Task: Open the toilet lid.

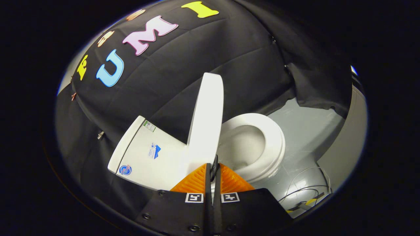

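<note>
- Gripper (pixel 212 173): fingers pressed nearly together, a thin dark gap between them; whether they pinch the lid's edge cannot be told.
- Toilet lid (pixel 206 121): raised upright just beyond the fingers, between tank (pixel 147 157) and seat (pixel 262 144); bowl exposed.
- Task judged essentially done; only withdrawal remains.

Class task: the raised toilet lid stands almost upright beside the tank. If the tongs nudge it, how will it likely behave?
The toilet lid looks like a stiff, smooth moulded panel, so it probably swings as one piece rather than flexing. It is joined at its base by the tank, so a push likely pivots it. Standing near upright, it may drop toward the seat. The tongs appear nearly closed.
</note>
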`<state>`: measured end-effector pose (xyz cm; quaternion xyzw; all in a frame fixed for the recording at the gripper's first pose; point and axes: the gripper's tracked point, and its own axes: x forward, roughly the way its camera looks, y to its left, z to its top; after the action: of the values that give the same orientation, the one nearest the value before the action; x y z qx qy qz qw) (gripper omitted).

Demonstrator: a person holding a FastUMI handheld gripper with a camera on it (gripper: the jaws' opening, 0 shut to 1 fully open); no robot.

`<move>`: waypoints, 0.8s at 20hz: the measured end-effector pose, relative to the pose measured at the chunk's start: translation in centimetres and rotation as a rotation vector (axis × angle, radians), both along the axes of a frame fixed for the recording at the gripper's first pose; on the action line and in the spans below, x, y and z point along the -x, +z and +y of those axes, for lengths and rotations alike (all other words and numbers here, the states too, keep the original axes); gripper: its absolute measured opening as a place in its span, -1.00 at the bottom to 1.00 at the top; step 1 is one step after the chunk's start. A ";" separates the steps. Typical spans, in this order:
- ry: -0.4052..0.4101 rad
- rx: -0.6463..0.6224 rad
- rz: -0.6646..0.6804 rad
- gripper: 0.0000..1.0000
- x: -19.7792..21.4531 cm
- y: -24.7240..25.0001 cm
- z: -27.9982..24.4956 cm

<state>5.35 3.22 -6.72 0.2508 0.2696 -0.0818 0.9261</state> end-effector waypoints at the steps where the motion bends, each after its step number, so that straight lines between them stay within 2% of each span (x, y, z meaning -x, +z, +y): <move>1: 0.001 0.005 -0.001 -0.90 -0.1 0.3 0.3; 4: 0.011 -0.018 -0.015 -0.90 -0.3 1.5 1.0; 16: 0.065 0.088 -0.038 -0.90 -1.5 5.0 6.1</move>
<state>6.88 9.35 -1.76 0.2027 0.2563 -0.0588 0.9433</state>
